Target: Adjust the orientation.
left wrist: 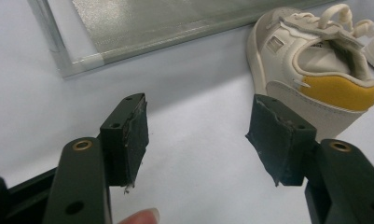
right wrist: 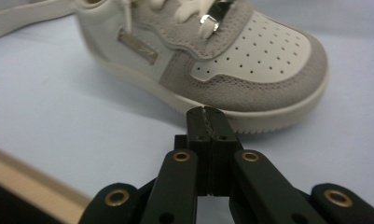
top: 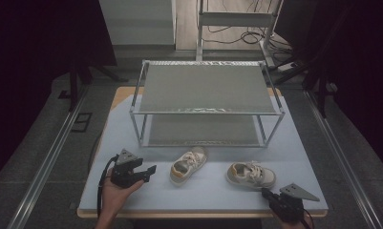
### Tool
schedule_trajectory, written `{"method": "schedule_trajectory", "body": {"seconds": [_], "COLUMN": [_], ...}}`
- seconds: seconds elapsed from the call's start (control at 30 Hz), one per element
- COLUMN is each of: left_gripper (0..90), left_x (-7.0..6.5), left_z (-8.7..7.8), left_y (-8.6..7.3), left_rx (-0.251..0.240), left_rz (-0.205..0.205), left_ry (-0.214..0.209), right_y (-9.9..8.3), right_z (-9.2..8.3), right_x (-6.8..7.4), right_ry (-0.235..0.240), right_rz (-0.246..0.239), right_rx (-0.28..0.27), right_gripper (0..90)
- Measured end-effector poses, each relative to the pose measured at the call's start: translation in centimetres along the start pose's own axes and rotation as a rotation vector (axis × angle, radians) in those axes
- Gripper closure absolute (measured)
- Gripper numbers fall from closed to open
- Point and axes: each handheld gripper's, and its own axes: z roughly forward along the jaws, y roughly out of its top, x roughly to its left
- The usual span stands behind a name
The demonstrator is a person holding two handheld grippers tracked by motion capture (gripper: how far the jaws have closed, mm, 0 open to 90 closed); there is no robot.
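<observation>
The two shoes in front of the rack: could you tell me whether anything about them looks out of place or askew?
Yes. The left shoe points its toe toward the rack, while the right shoe lies crosswise with its toe to the right, so the pair is not aligned. Both stand upright on the table, apart from each other, with no visible damage.

A two-tier rack [top: 206,102] stands at the back of the bench [top: 132,195], and two shoes lie in front of it: the left shoe [top: 188,165] near the rack's foot, the right shoe [top: 251,174] farther forward. The left gripper [top: 148,170] sits just left of the left shoe, and the right gripper [top: 266,193] sits at the front edge, just before the right shoe.
</observation>
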Motion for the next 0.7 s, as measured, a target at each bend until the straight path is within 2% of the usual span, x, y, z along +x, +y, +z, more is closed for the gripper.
{"method": "schedule_trajectory", "body": {"seconds": [0.17, 0.33, 0.5, 0.6, 0.7], "left_gripper": [37.2, 37.2, 37.2, 37.2, 37.2], "left_x": [0.0, 0.2, 0.2, 0.2, 0.2], "left_z": [-0.1, -0.1, -0.2, -0.2, -0.3], "left_y": [0.0, 0.0, 0.0, 0.0, 0.0], "left_rx": [-0.002, -0.003, -0.006, -0.008, -0.009], "left_rz": [-0.003, -0.007, -0.009, -0.008, -0.008], "left_ry": [-0.001, -0.005, -0.003, -0.002, -0.002], "right_y": [0.7, 1.9, 2.7, 3.5, 3.6], "right_z": [0.6, 1.7, 2.6, 3.5, 3.7], "right_x": [-0.9, -2.1, -2.8, -3.1, -3.3], "right_ry": [-0.019, -0.065, -0.07, -0.086, -0.084], "right_rz": [0.017, 0.034, 0.046, 0.037, 0.046], "right_rx": [0.004, 0.01, 0.015, 0.018, 0.013], "right_gripper": [89.5, 87.1, 88.8, 89.7, 89.7]}}
